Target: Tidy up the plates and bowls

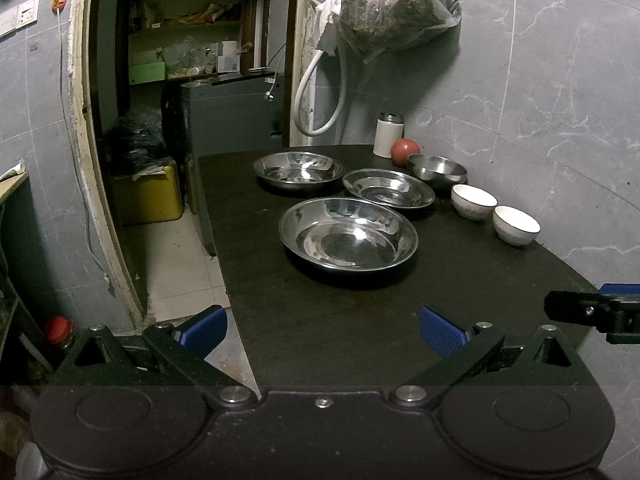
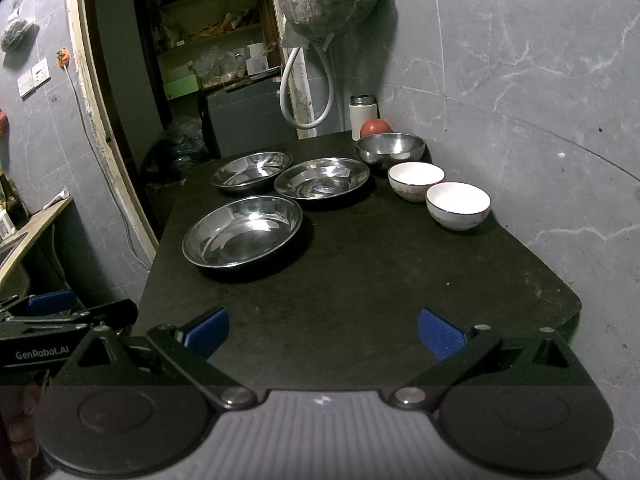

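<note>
Three steel plates lie on the dark table [image 1: 320,340]: a near plate [image 1: 348,234] [image 2: 242,231], a far left plate [image 1: 299,169] [image 2: 252,170] and a far right plate [image 1: 388,188] [image 2: 322,178]. A steel bowl [image 1: 437,168] [image 2: 390,148] stands behind two white bowls, the farther one [image 1: 474,201] [image 2: 416,180] and the nearer one [image 1: 516,225] [image 2: 458,205], along the wall. My left gripper [image 1: 322,330] is open and empty above the table's near left edge. My right gripper [image 2: 322,334] is open and empty above the table's near end. Each gripper shows at the edge of the other's view.
A white canister [image 1: 388,135] [image 2: 363,116] and a red fruit [image 1: 405,151] [image 2: 375,128] stand at the table's far corner by the wall. A bag [image 1: 396,8] and a hose [image 1: 320,92] hang above. A doorway with shelves and a yellow bin [image 1: 146,196] is at the left.
</note>
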Motion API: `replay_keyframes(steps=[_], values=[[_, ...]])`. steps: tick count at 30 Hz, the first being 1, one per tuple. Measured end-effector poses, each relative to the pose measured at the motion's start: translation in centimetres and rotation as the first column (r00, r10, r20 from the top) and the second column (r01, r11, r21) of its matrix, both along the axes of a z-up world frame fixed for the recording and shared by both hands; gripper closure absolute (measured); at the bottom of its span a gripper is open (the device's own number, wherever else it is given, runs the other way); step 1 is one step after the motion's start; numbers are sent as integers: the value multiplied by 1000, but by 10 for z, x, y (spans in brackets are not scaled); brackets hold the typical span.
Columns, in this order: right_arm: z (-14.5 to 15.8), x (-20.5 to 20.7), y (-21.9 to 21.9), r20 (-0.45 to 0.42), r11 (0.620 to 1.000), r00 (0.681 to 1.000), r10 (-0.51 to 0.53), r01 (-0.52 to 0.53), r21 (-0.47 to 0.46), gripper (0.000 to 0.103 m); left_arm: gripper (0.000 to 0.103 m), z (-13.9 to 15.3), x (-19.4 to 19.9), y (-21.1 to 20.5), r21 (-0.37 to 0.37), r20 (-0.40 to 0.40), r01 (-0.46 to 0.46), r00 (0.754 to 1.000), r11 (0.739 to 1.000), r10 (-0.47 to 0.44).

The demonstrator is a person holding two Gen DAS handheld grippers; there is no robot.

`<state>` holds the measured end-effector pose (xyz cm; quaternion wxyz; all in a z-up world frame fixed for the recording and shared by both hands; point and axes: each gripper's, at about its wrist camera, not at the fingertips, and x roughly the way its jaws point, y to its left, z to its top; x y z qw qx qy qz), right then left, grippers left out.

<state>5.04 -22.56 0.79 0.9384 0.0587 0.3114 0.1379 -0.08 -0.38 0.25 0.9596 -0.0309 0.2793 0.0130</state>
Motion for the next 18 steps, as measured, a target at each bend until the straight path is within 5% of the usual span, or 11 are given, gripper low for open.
replay_keyframes(steps=[18], values=[[0,1,3,2,1000,1000,-5,5,-8,0,1,0,0,3,0,3,7,1000,1000,-7]])
